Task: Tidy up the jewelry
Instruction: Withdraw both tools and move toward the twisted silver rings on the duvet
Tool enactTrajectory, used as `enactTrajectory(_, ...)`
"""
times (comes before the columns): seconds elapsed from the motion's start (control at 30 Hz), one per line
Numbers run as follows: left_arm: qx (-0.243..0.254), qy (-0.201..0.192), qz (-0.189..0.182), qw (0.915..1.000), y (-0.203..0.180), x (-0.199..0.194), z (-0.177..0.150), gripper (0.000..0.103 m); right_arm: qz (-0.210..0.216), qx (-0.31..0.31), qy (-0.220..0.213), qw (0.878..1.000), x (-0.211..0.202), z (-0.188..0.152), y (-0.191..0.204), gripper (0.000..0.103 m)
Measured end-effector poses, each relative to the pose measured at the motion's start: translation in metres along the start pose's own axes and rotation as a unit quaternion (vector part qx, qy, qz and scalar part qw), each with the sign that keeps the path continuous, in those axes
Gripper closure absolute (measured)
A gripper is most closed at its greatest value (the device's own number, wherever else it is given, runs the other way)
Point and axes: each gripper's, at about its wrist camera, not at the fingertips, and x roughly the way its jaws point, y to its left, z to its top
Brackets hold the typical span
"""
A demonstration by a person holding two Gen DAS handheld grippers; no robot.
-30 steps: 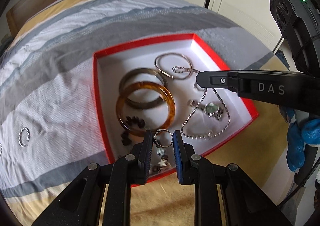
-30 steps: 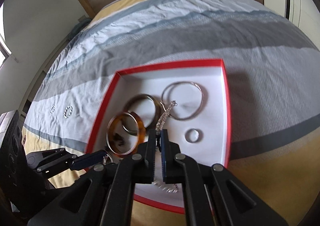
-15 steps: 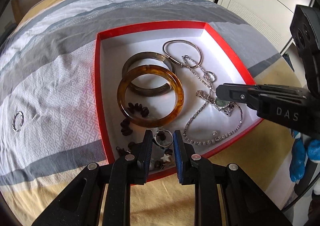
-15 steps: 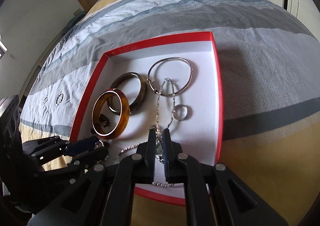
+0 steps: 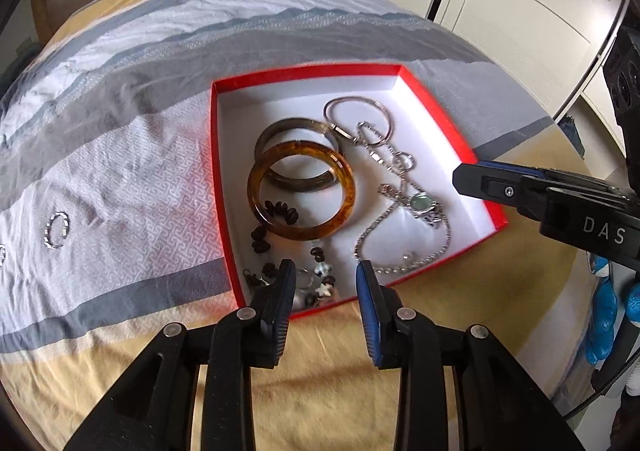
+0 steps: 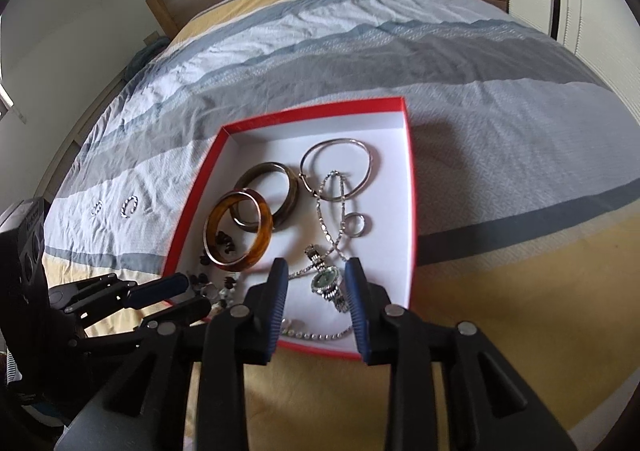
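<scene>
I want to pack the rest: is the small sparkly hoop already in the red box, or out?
Out. The sparkly hoop lies on the grey-white bedspread, left of the red box in the left wrist view.

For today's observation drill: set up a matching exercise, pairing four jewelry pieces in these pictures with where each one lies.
Things:
1. amber bangle
2. green-faced watch
3. sparkly hoop
4. thin silver bangle

Places:
A. on the bedspread, outside the box
B. in the box, nearest its far wall
C. leaning on the dark bangle
D. on the silver chain

Pairs: 1-C, 2-D, 3-A, 4-B
</scene>
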Motion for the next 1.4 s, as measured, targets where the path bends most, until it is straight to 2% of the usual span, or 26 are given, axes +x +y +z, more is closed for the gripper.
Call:
enactTrajectory(0.27, -0.020, -0.054, 0.012, 0.9982, -0.001, -0.058, -0.012, 0.072, 0.007, 0.014, -0.035, 0.999, -0.049, -0.014, 0.016, 0.074)
enactTrajectory(0.67, -0.042, -0.097, 0.058, 0.9927, 0.020, -0.148, -0.063, 0.072, 0.028, 0.003, -0.080, 0.996, -0.118, -0.045, 0.065, 0.068)
enactTrajectory(0.77, -0.049, -0.106, 0.074, 0.9903, 0.024, -0.170, -0.075, 0.068, 0.033, -0.004, -0.090, 0.995, -0.133, -0.055, 0.080, 0.067)
enactTrajectory(1.03, -0.066, -0.160, 0.143, 0.9745, 0.026, -0.241, -0.121, 0.060, 0.040, -0.036, -0.106, 0.993, -0.168, -0.090, 0.124, 0.063)
enactTrajectory(1.4, -0.081, -0.217, 0.198, 0.9524, 0.042, -0.310, -0.175, 0.053, 0.051, -0.055, -0.121, 0.990, -0.191, -0.125, 0.173, 0.063)
